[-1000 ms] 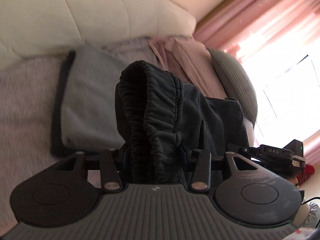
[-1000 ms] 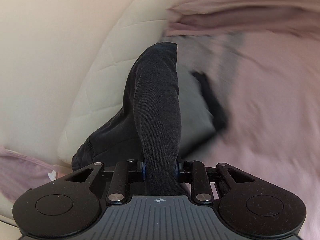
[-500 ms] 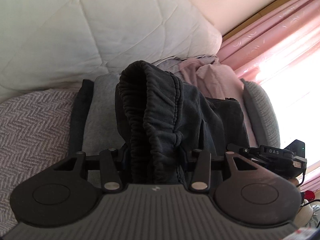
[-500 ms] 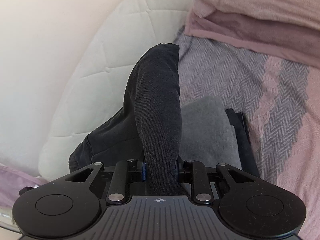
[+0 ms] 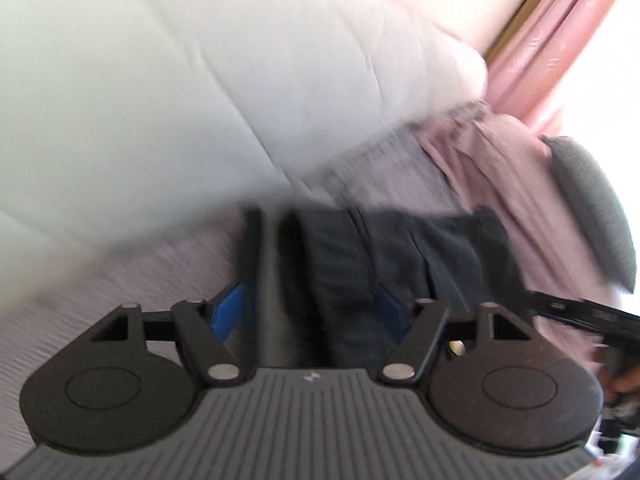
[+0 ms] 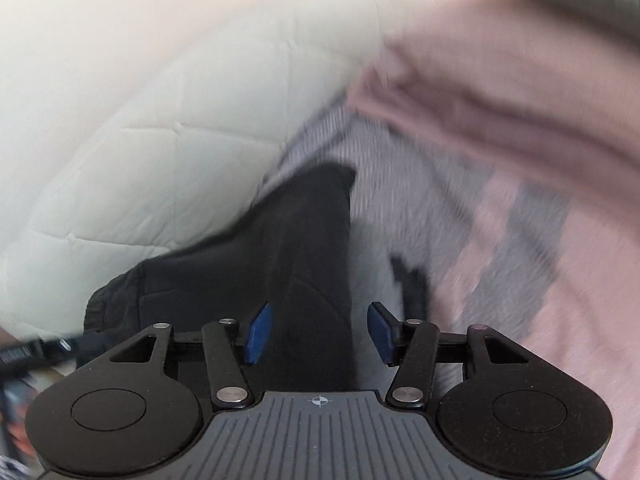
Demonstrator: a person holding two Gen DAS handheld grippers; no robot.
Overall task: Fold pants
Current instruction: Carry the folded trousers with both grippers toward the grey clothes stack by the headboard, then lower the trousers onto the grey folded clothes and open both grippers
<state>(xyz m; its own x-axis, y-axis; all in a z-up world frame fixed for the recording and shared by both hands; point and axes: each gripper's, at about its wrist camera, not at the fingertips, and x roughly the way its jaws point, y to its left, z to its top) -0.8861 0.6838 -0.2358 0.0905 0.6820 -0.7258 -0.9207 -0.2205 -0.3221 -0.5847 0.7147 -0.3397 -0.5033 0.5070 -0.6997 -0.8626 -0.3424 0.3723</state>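
Note:
The dark grey pants (image 5: 340,272) lie bunched and blurred on the bed, straight ahead of my left gripper (image 5: 312,312). That gripper is open, and its blue pads (image 5: 230,312) stand clear on both sides of the cloth. In the right wrist view a folded end of the pants (image 6: 312,248) runs forward between the spread fingers of my right gripper (image 6: 320,332). It is open too, with its blue pads (image 6: 382,332) off the fabric. The pants rest partly on a folded grey garment (image 6: 372,264).
A white quilted pillow (image 5: 200,80) rises behind the pants. A pink blanket (image 6: 500,80) and a grey cushion (image 5: 592,208) lie to the right, with pink curtains (image 5: 540,40) by the bright window. The bedcover (image 6: 520,240) is knitted lilac and pink.
Both grippers have opened and let go of the pants. The cloth has dropped from standing up in the jaws to lying low on the bed. Both views blur from movement.

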